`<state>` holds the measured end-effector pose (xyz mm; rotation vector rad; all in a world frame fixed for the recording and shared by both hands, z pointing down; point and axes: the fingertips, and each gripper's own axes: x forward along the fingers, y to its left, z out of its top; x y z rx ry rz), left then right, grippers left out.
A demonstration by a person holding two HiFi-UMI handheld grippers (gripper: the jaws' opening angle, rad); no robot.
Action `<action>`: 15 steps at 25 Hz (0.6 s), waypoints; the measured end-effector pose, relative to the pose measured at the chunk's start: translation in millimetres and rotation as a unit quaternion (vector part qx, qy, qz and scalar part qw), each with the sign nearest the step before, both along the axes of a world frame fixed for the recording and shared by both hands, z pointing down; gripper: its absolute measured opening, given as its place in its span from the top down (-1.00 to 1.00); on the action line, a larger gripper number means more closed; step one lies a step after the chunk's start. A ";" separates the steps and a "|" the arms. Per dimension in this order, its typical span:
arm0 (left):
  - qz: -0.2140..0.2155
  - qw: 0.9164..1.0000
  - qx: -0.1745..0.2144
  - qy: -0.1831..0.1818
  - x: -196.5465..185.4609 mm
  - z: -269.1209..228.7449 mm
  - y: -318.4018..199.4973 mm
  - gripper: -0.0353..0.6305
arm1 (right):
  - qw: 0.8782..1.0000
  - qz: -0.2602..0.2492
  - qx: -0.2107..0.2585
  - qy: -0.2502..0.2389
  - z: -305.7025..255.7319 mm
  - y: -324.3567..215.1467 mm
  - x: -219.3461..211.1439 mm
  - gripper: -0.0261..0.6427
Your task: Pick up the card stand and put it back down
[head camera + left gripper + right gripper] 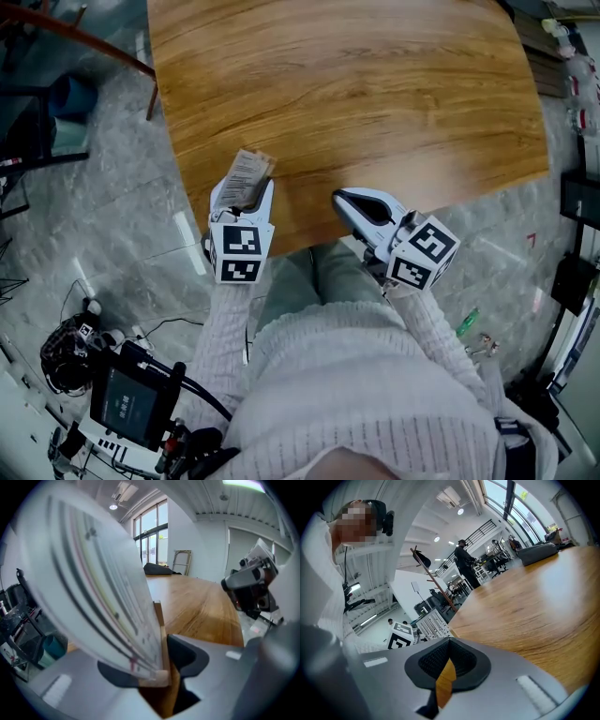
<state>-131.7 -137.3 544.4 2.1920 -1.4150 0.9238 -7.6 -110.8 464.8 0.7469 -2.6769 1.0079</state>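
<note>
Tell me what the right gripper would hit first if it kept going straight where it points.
Probably nothing soon: the right gripper points low over the table. The card stand sits just left of that line; depth unclear.

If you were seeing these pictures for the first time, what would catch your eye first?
Most striking is the card stand, a printed card in a wooden base, gripped by the left gripper at the near edge of the big wooden table. Beside it, the right gripper hangs shut and empty by the same edge.
</note>
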 end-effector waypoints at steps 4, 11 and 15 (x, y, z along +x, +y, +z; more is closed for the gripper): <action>-0.015 1.000 0.005 0.023 1.0 -2.0 -3.4 0.32 | 1.000 0.003 0.004 0.000 -1.2 0.1 6.1 0.92; -0.014 0.999 0.038 0.031 6.3 -30.0 -9.4 0.32 | 1.000 0.007 0.025 -0.004 -15.1 0.1 10.7 0.92; -0.009 0.997 0.064 0.038 10.5 -59.4 -8.3 0.32 | 0.999 0.006 0.050 -0.011 -33.1 0.8 7.9 0.93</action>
